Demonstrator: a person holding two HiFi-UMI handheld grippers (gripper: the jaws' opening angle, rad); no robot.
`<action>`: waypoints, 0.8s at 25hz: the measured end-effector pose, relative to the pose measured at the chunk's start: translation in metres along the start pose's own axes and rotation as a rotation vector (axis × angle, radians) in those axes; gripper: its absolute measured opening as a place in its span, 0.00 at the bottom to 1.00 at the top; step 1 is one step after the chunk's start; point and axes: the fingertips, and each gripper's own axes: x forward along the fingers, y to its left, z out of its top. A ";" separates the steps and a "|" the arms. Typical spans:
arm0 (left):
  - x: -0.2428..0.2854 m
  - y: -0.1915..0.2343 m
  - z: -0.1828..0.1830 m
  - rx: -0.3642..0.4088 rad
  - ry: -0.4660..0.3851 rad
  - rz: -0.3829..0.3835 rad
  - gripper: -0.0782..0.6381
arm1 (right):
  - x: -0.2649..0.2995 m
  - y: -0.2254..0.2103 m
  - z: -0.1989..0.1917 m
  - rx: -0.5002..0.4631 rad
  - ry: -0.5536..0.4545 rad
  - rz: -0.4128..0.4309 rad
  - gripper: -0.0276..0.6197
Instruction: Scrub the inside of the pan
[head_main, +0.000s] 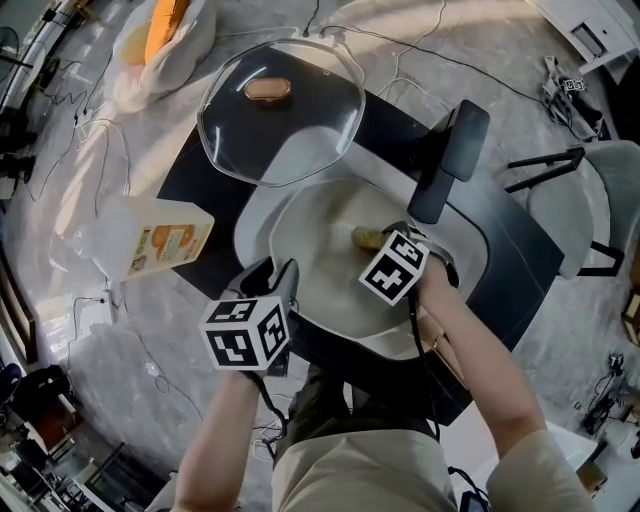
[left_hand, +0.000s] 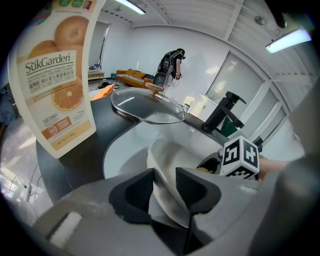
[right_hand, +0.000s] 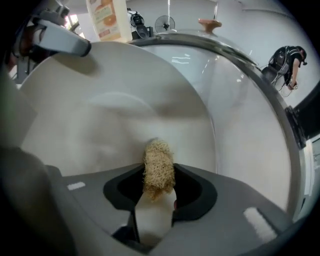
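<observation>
Presently, the pan (head_main: 320, 265), white and round, sits inside a white sink (head_main: 252, 215) set into a dark countertop (head_main: 200, 180).

Left gripper (head_main: 285, 272): positioned at the pan's near-left rim. The left gripper view shows the pan's wall (left_hand: 167, 155) standing on edge between the two dark pads, with both pads pressed against it. The grip is on the rim, one jaw inside the pan and one outside.

Right gripper (head_main: 374, 240): reaching down into the pan, right of its centre. Its jaws are clamped narrowly on a straw-coloured fibrous scrubber (right_hand: 159, 167). The scrubber's tuft projects past the fingertips toward the pan's inner surface (right_hand: 100, 115), and a pale lower part is wedged between the pads. In the head view the scrubber (head_main: 365, 238) lies against the pan floor just beyond the right gripper's marker cube.

Surroundings, relative to the pan:
- A glass lid (head_main: 280, 120) with a brown knob (head_main: 268, 91) lies beyond the pan. Its near edge overlaps the pan's far rim, and contact cannot be confirmed.
- A black tap (head_main: 450, 160) stands to the pan's far right.
- A soap bottle (head_main: 165, 243) with an orange label is to the pan's left, well apart from it.
</observation>
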 end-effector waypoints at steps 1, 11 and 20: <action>0.000 -0.001 0.000 -0.001 0.001 -0.002 0.32 | -0.004 0.004 -0.009 -0.004 0.026 0.032 0.28; 0.001 -0.002 0.001 0.006 0.001 -0.015 0.32 | -0.061 0.098 -0.031 -0.075 0.047 0.460 0.28; 0.002 -0.002 0.001 0.007 -0.002 -0.008 0.32 | -0.062 0.120 0.073 0.012 -0.296 0.487 0.28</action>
